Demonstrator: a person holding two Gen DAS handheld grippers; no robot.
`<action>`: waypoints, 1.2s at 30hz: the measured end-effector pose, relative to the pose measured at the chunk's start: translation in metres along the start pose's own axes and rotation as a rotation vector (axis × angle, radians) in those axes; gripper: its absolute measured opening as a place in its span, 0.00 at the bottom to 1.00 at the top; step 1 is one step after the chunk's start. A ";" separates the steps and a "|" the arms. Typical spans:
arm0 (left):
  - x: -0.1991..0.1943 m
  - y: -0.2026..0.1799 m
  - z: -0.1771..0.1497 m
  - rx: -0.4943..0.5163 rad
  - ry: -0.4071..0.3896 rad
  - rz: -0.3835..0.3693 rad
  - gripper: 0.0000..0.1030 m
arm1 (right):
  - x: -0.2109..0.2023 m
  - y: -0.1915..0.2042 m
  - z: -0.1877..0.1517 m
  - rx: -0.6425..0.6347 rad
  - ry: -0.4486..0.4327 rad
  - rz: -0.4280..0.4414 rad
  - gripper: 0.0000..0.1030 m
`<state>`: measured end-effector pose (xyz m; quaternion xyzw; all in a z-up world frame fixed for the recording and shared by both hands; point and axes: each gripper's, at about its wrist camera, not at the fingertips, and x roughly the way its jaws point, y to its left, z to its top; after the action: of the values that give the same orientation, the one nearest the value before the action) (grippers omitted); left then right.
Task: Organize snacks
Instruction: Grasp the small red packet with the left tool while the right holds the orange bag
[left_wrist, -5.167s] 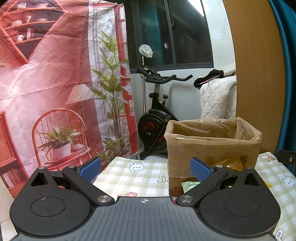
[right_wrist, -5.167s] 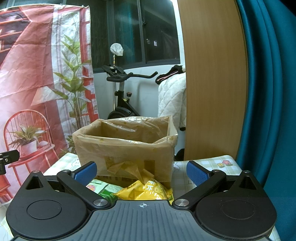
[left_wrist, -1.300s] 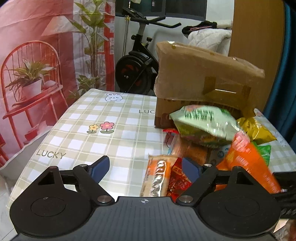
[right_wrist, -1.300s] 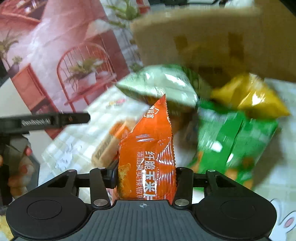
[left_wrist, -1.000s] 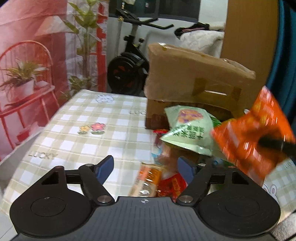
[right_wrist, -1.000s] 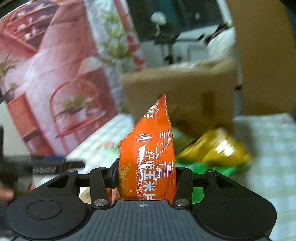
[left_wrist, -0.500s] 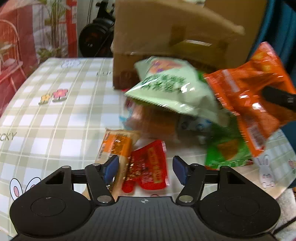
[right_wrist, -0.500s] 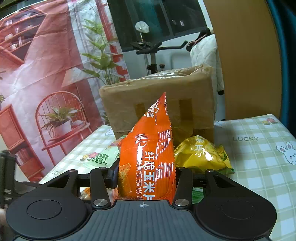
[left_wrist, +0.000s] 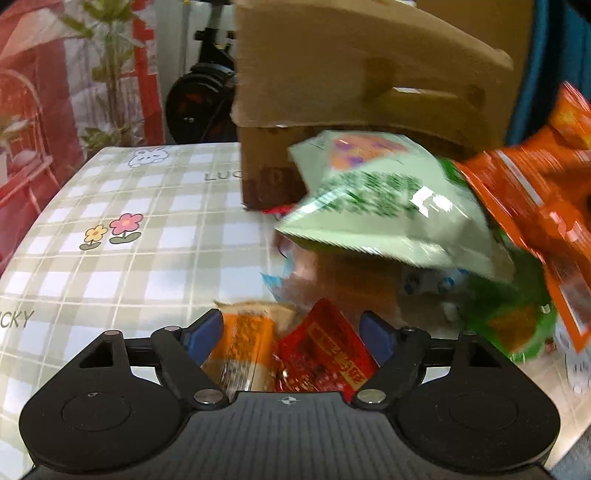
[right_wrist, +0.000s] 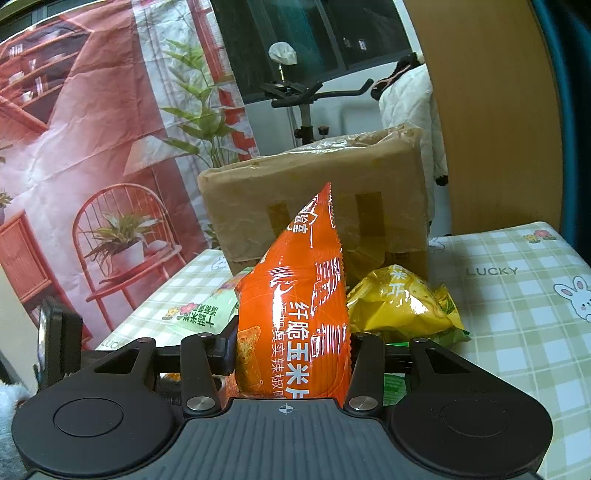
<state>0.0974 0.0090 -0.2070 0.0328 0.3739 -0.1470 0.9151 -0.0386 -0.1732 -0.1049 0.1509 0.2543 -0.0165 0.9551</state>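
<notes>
Orange foil fills the middle of the right wrist view: the right gripper (right_wrist: 291, 354) is clamped on an orange chip bag (right_wrist: 295, 306) that stands upright between its fingers, tip pointing up in front of the cardboard box (right_wrist: 314, 206) at the far side of the table. Only this view shows the box's open top with its crinkled brown liner, the yellow snack bag (right_wrist: 402, 306) lying just right of the orange one, and a pale green bag (right_wrist: 201, 314) flat on the checked tablecloth (right_wrist: 517, 306) to the left. The left wrist view looks down more steeply and reveals what the orange bag hides from the other camera: a small orange-and-tan packet (left_wrist: 247, 350) and a red packet (left_wrist: 325, 354) lying side by side on the cloth, both between the blue pads of the left gripper (left_wrist: 291, 339). Its jaws have just been opening and stand apart around the two packets; whether the pads touch them I cannot tell. Beyond, blurred, the pale green bag (left_wrist: 384, 206) rests on top of the snack pile near the box's base (left_wrist: 269, 177), a darker green bag (left_wrist: 517, 321) lies to the right, and the held orange bag (left_wrist: 546, 206) hangs at the right edge. The left half of the cloth (left_wrist: 110, 258) shows printed flowers and a rabbit.
</notes>
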 end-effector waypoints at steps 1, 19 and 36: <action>0.002 0.005 0.003 -0.030 0.003 -0.010 0.80 | 0.000 0.000 0.000 0.001 0.000 0.000 0.40; -0.036 0.004 -0.010 0.075 0.023 -0.183 0.48 | -0.001 0.007 0.000 -0.007 -0.014 0.019 0.40; 0.015 0.007 -0.008 0.099 0.066 -0.167 0.67 | 0.001 0.006 0.000 -0.011 -0.007 0.026 0.40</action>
<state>0.1037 0.0132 -0.2237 0.0514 0.3977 -0.2398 0.8841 -0.0372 -0.1679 -0.1035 0.1487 0.2490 -0.0031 0.9570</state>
